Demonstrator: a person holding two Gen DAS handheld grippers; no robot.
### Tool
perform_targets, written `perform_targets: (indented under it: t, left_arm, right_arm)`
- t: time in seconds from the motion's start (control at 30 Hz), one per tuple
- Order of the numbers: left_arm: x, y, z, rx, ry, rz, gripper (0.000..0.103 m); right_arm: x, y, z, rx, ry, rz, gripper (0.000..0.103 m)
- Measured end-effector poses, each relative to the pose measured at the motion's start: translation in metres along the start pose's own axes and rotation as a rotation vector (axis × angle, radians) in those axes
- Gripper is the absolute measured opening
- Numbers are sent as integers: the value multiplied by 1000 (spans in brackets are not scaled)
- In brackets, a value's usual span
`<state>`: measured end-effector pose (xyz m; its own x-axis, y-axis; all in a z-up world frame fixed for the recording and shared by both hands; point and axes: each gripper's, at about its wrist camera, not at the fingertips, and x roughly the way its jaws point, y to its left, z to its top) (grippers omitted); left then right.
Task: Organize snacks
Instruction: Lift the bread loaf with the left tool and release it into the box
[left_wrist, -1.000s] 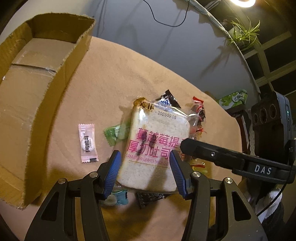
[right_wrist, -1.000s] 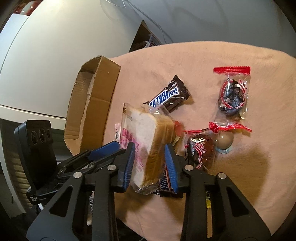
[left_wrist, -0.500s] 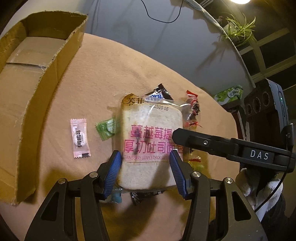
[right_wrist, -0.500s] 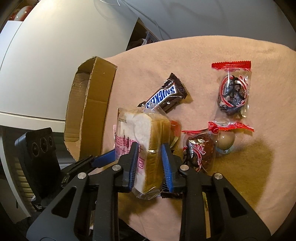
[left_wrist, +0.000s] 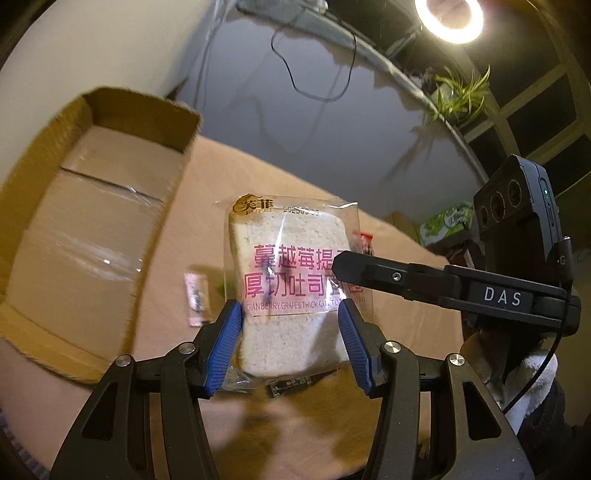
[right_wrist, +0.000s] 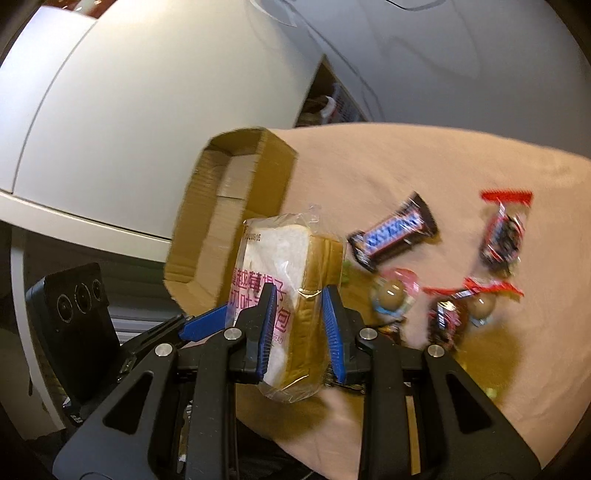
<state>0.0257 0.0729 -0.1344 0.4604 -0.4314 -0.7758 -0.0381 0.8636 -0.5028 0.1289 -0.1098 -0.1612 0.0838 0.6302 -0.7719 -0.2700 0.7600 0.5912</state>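
Observation:
A bagged slice of cranberry toast (left_wrist: 291, 280) with pink lettering is held up off the table. My right gripper (right_wrist: 297, 323) is shut on the toast bag (right_wrist: 288, 280), its pads pressing both flat faces. My left gripper (left_wrist: 290, 343) stands with its blue pads on either side of the bag's edges, wide apart; I cannot see whether they touch it. The right gripper's finger (left_wrist: 406, 277) crosses in front of the bag in the left wrist view. An open cardboard box (left_wrist: 85, 229) lies to the left, also seen in the right wrist view (right_wrist: 229, 221).
On the peach cloth (right_wrist: 443, 166) lie a Snickers bar (right_wrist: 393, 230), two red-sealed dark snack packets (right_wrist: 504, 232), two round wrapped sweets (right_wrist: 391, 295) and a pink sachet (left_wrist: 195, 295). A ring light (left_wrist: 448, 16) and a plant (left_wrist: 458, 92) are behind.
The toast bag has been lifted off the snack pile by the right gripper, which closed on it. Both grippers rose and tilted, and the box now sits closer to the bag.

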Motion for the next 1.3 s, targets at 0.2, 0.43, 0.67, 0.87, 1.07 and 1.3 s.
perform_targets:
  t: [0.2,0.43,0.67,0.87,1.07,1.3]
  left_arm:
    - [-30,17,4,-35,-75,23,52]
    - [-52,51,4,-82,-130,83,52]
    - [-59,87,0,-132,-138,143,52]
    - [-58,108,-4,-158,-130,181,52]
    - [-51,122,-3,-168,-115,222,52]
    - [-46,128,-3,-158,-104,257,52]
  right_arm:
    - [6,38,14,-78,2,24,27]
    - [40,79,26,-164,45,41,27]
    - [82,111,33,-228,103,47,27]
    - [112,124,37,-261,145,35,27]
    - [134,129,36,-278,176,20,27]
    - [146,133,33,-311,184,-4,27]
